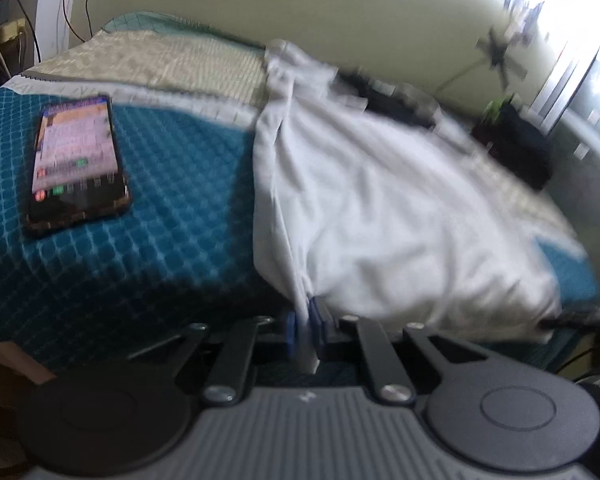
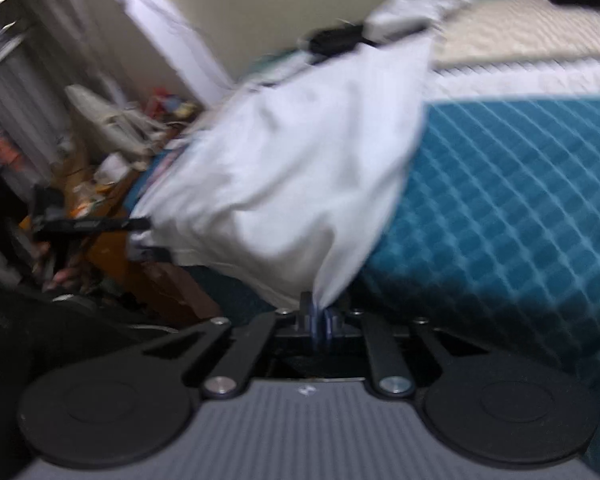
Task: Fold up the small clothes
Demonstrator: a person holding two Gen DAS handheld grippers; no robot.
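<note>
A white garment point(image 1: 380, 200) lies stretched across the teal quilted bed cover point(image 1: 160, 200). My left gripper point(image 1: 306, 320) is shut on the garment's near left corner, cloth pinched between its blue pads. In the right wrist view the same white garment point(image 2: 292, 168) hangs lifted off the cover point(image 2: 520, 200). My right gripper point(image 2: 320, 316) is shut on its near right corner. The left gripper's black fingers point(image 2: 100, 226) show at the left of the right wrist view, holding the garment's other corner. Both views are blurred.
A phone point(image 1: 78, 164) with a lit screen lies on the cover left of the garment. Dark objects point(image 1: 516, 148) sit at the bed's far right by the wall. Beside the bed stands a cluttered wooden table point(image 2: 108, 184). A beige patterned sheet point(image 1: 160, 64) covers the far end.
</note>
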